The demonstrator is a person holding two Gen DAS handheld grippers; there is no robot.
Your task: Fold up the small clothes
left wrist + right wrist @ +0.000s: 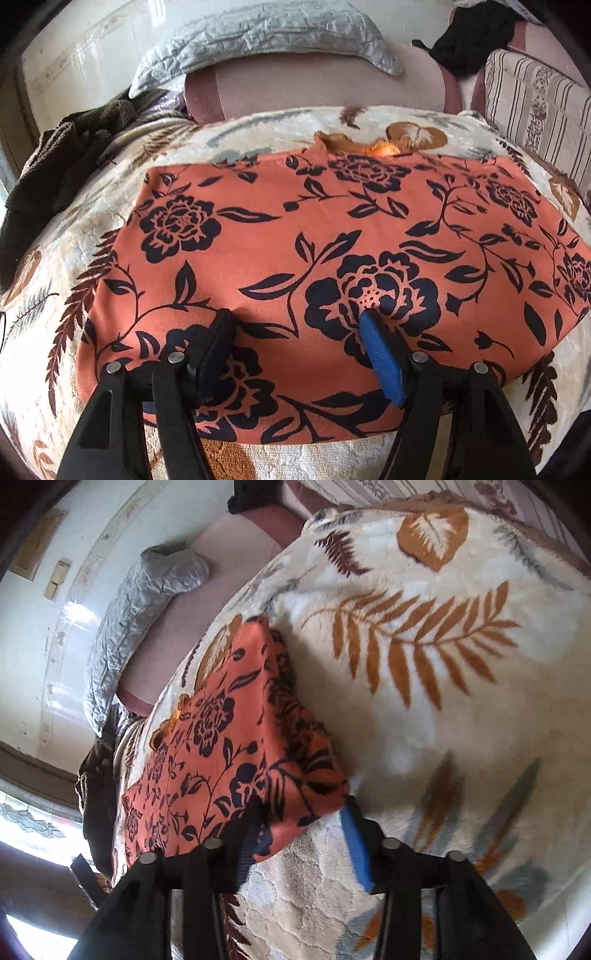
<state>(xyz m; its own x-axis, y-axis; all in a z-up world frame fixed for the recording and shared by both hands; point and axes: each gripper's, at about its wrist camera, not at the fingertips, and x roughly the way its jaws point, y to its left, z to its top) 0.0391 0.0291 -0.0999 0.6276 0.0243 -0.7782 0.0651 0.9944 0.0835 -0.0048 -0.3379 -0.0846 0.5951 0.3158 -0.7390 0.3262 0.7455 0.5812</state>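
An orange garment [295, 229] printed with dark flowers lies flat and folded on a cream leaf-patterned blanket [74, 236]. My left gripper [297, 314] is open over the garment's near half. Both tips rest on the flat cloth and nothing is pinched between them. In the right wrist view the same garment [221, 731] runs away to the left. My right gripper [301, 808] stands open at its near right corner. That corner lies between the black finger [251, 812] and the blue-padded finger [351, 823], and the pads do not press on it.
A grey quilted pillow [266, 33] lies at the bed's far end against a white wall. Dark knitted clothes [55, 177] are heaped at the left edge. A black garment [469, 40] and a striped cushion [535, 110] sit at the far right. The blanket [424, 701] extends right of the garment.
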